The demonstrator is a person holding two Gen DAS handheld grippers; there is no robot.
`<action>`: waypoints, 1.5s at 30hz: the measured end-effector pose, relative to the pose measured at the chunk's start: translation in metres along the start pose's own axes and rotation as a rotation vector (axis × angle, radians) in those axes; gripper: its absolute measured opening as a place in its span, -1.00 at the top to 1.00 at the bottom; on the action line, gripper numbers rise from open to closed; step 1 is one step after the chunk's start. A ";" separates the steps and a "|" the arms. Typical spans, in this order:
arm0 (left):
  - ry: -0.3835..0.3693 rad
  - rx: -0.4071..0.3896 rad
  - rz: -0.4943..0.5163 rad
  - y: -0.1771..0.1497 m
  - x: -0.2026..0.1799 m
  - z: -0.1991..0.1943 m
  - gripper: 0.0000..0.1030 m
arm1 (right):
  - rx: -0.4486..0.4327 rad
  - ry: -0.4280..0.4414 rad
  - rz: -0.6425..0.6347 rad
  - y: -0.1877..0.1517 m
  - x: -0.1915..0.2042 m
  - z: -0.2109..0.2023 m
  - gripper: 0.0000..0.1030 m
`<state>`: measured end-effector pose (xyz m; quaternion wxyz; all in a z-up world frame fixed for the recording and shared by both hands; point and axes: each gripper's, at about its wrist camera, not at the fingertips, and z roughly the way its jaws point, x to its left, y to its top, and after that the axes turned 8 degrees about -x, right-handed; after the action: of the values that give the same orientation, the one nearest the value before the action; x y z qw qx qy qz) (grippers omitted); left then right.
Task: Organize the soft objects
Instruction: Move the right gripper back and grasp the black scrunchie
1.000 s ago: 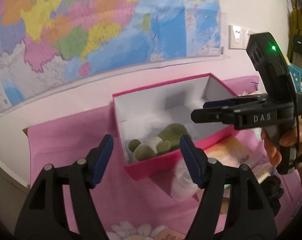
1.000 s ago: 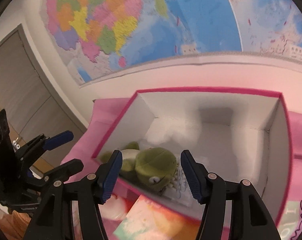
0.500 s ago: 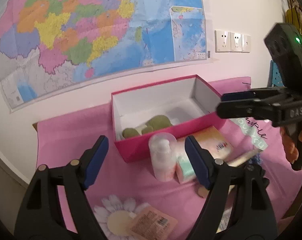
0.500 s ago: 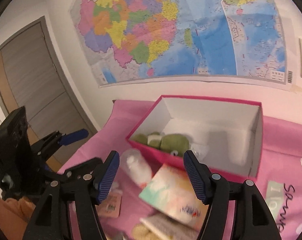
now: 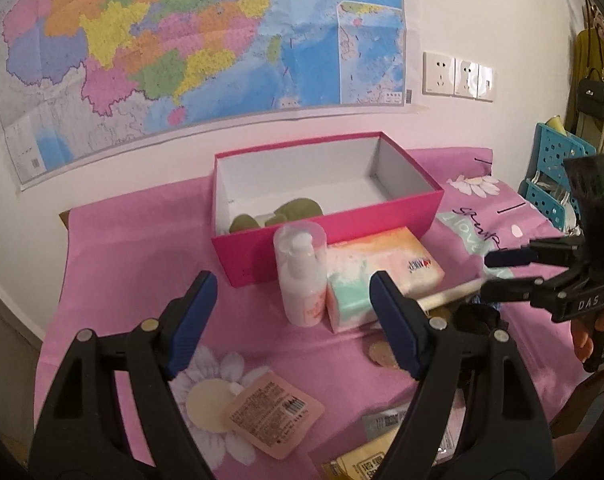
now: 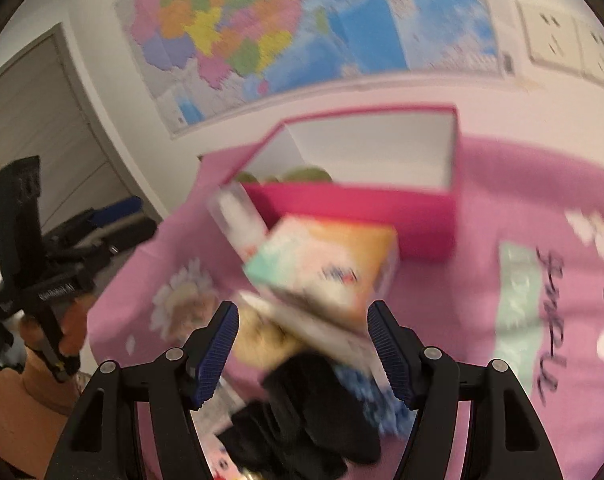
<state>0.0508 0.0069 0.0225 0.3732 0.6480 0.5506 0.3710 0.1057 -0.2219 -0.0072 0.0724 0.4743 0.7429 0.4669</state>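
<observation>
Pink floral cloth (image 5: 134,240) carries box (image 5: 342,232), bottle (image 5: 302,280), tissue pack (image 5: 382,264), sachets (image 5: 274,412).

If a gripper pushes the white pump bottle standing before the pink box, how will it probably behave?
The pump bottle stands tall on a narrow base on soft pink cloth, so it would probably tip rather than slide. Its round body may then roll. The clear cap looks smooth and possibly slippery.

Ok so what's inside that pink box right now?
Inside the pink box, at its left end, lies a green plush toy; the rest of the white floor that shows is bare. The box's front wall hides the toy's lower part and the floor behind it.
</observation>
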 end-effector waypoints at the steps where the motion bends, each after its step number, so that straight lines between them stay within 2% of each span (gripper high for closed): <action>1: -0.003 0.006 0.001 -0.003 -0.002 0.000 -0.54 | 0.016 -0.004 0.012 -0.006 -0.004 0.001 -0.33; 6: -0.018 0.043 -0.007 -0.014 -0.011 0.006 -0.54 | 0.083 -0.047 0.030 -0.031 -0.016 0.008 -0.45; 9: -0.037 0.073 -0.018 -0.020 -0.016 0.012 -0.54 | 0.098 -0.037 0.037 -0.037 -0.018 0.014 -0.46; 17: -0.177 0.175 -0.041 -0.041 -0.034 0.025 -0.54 | 0.119 -0.080 -0.024 -0.047 -0.012 0.025 -0.43; 19: -0.218 0.192 -0.044 -0.045 -0.039 0.026 -0.54 | 0.107 -0.087 -0.036 -0.049 -0.012 0.021 -0.10; 22: -0.287 0.219 -0.034 -0.049 -0.050 0.027 -0.54 | 0.102 -0.086 -0.033 -0.051 -0.015 0.016 0.25; 25: -0.367 0.242 -0.033 -0.054 -0.062 0.025 -0.54 | 0.091 -0.074 -0.021 -0.050 -0.016 0.009 0.44; 29: -0.466 0.261 -0.010 -0.056 -0.077 0.023 -0.54 | 0.072 -0.057 -0.009 -0.046 -0.014 0.000 0.52; 31: -0.533 0.286 -0.010 -0.058 -0.084 0.026 -0.54 | 0.052 -0.039 0.001 -0.043 -0.012 -0.005 0.63; 37: -0.610 0.332 0.001 -0.064 -0.103 0.034 -0.53 | 0.012 0.027 0.032 -0.037 -0.006 -0.023 0.72; 38: -0.624 0.331 -0.004 -0.064 -0.104 0.034 -0.48 | 0.004 0.034 0.028 -0.036 -0.003 -0.025 0.73; 40: -0.680 0.342 -0.028 -0.063 -0.106 0.037 -0.04 | -0.027 0.044 0.021 -0.031 0.004 -0.034 0.77; 42: -0.690 0.348 -0.034 -0.061 -0.108 0.038 0.19 | -0.059 0.054 0.021 -0.023 0.010 -0.043 0.78; 43: -0.695 0.342 -0.038 -0.059 -0.107 0.038 0.30 | -0.065 0.068 0.024 -0.020 0.011 -0.046 0.78; 45: -0.715 0.327 -0.051 -0.054 -0.105 0.035 0.37 | -0.089 0.079 0.022 -0.014 0.016 -0.052 0.78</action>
<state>0.0460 -0.0933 -0.0489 0.4425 0.7734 0.4536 0.0200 0.0597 -0.2441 0.0164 0.0591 0.4598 0.7185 0.5185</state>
